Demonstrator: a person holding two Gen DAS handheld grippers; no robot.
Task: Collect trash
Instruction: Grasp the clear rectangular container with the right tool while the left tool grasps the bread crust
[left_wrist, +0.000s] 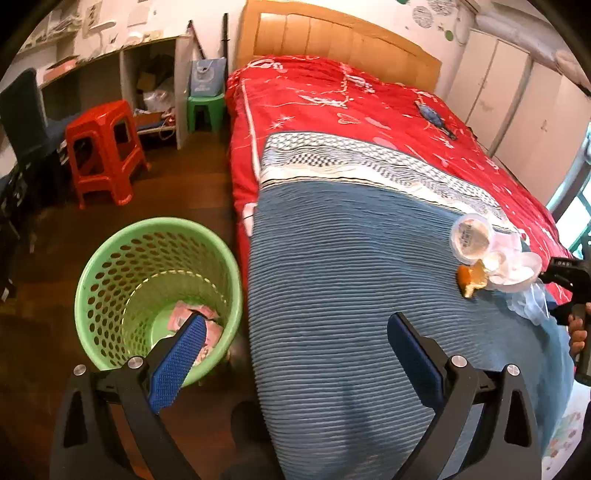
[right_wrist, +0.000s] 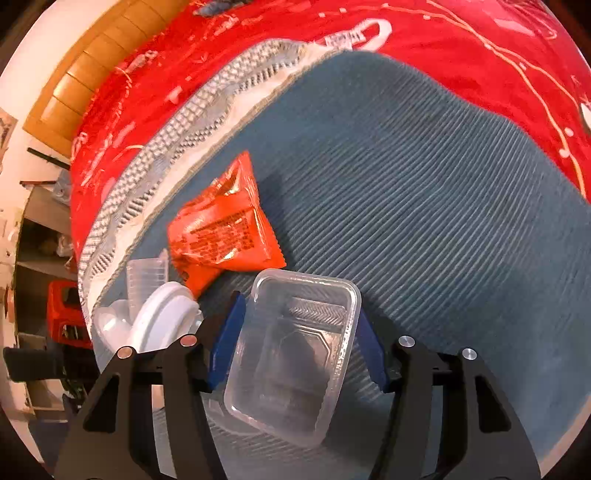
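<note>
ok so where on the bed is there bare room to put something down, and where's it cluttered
Free: the wide blue ribbed blanket between the bed's left edge by the green basket and the trash pile. The red quilt toward the headboard is mostly bare too. Crowded: the right side, where the orange wrapper, white lids and clear tray in the right gripper cluster.

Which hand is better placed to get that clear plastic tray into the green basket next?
Right. The right gripper already has its blue pads on both sides of the clear plastic tray on the blue blanket. The left gripper is open and empty beside the green basket, gripping nothing.
</note>
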